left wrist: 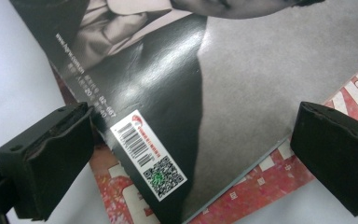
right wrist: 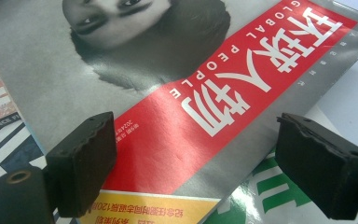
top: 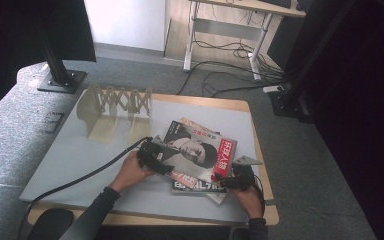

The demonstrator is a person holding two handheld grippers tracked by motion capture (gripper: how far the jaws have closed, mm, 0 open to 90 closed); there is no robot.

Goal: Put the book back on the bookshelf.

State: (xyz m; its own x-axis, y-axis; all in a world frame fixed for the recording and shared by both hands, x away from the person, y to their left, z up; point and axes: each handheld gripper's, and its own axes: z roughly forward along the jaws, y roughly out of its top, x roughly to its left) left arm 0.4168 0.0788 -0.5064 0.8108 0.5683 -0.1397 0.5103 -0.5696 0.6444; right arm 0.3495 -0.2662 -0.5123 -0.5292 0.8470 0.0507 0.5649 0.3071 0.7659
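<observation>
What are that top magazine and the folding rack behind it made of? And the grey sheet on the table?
Top magazine: glossy coated paper, judging by the sheen across its cover in the left gripper view.
Rack: probably pale unpainted wood, with criss-cross slats; plastic cannot be ruled out.
Grey sheet: matte, no glare, perhaps a soft mat or card over the wooden table edge.

Office or lab workspace: grey carpet floor [top: 190, 75], height-adjustable desk [top: 230, 30] with loose cables [top: 230, 75] beneath, black camera stand [top: 55, 65] bolted beside the wooden worktable [top: 200, 102].
</observation>
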